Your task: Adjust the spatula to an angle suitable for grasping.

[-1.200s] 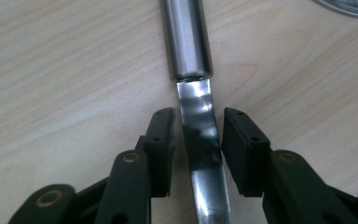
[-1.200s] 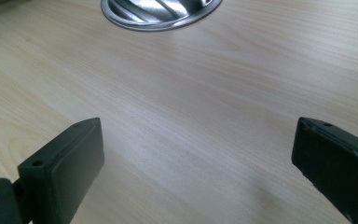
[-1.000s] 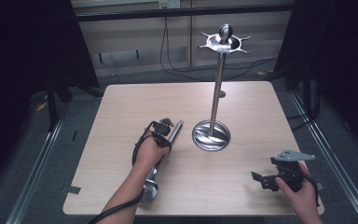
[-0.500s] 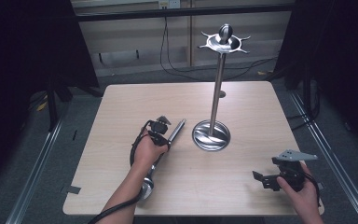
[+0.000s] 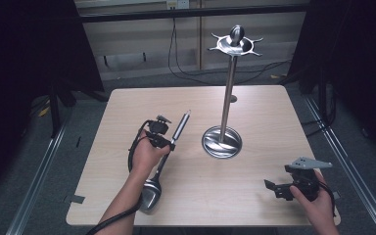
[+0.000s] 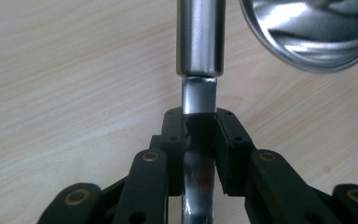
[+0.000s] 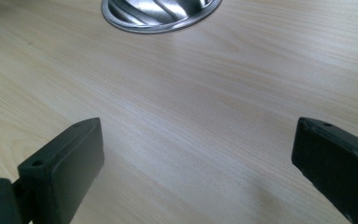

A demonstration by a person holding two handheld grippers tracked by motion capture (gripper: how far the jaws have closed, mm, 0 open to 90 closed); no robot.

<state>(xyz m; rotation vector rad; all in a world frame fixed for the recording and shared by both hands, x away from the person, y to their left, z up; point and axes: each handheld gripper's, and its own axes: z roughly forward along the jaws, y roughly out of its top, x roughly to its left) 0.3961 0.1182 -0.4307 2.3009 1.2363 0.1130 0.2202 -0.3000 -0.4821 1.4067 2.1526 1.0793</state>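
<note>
Item: steel ladle (image 5: pixel 162 164), long-handled, bowl at the near table edge below the left forearm, thick handle end raised and pointing away toward the stand (image 5: pixel 226 88). Left gripper (image 5: pixel 162 139): clamped on the flat neck of the ladle's shaft, jaws just closing the last bit onto it; in the left gripper view, shaft (image 6: pixel 198 140) pinched between both pads, thick handle sleeve (image 6: pixel 200 37) just beyond the fingertips, stand base (image 6: pixel 317 32) ahead and to the right of them. Right gripper (image 5: pixel 288 188): spread wide, holding nothing, resting low near the table's near right corner; bare wooden table (image 7: pixel 177 116) between its fingers (image 7: pixel 65 163), stand base rim well ahead of them. Stand: upright pole, dished round base, hooked crown at top, no utensils hanging. Step in hand, judged: lifting the ladle to hang on the crown. Handling notes: grip kept firm, since a smooth shaft pivots easily under the bowl's weight; lift slow, bowl clear of the table before swinging; handle end steered past the pole, not into it; free gripper ready to steady the base.
</note>
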